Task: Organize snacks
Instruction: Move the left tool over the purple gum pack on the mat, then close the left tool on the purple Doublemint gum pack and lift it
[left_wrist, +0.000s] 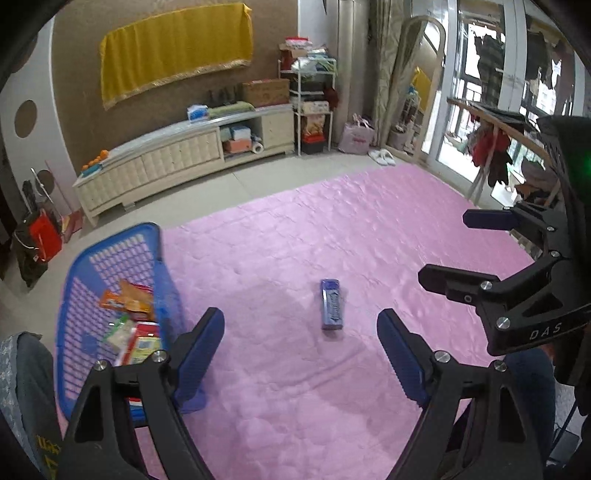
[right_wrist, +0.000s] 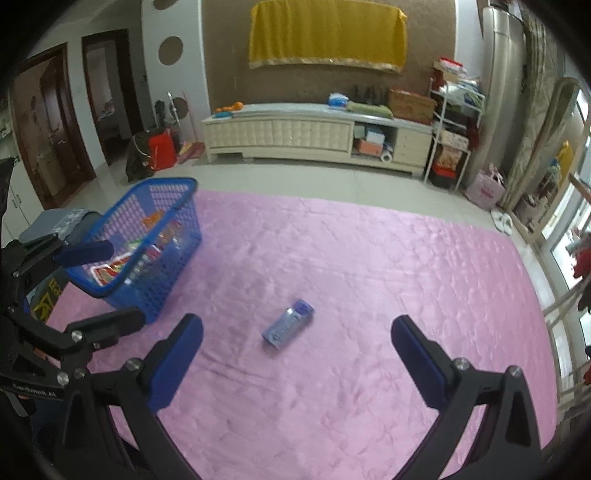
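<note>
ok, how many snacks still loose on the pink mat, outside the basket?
1. A blue packet lies alone mid-mat, ahead of both open claws, right of the blue basket. Other snacks are already in the basket. The mat's near edge is hidden behind the claws, so more could be there.

My left gripper (left_wrist: 301, 341) is a black frame with two fingers (left_wrist: 201, 350) faced in ribbed blue pads and pinned by round silver screws. My right gripper (right_wrist: 297, 352) is built the same, black with blue pads and silver screws; its side carries white letters, "DAS". I wear dark blue trousers and a grey patterned garment with yellow lettering.
</note>
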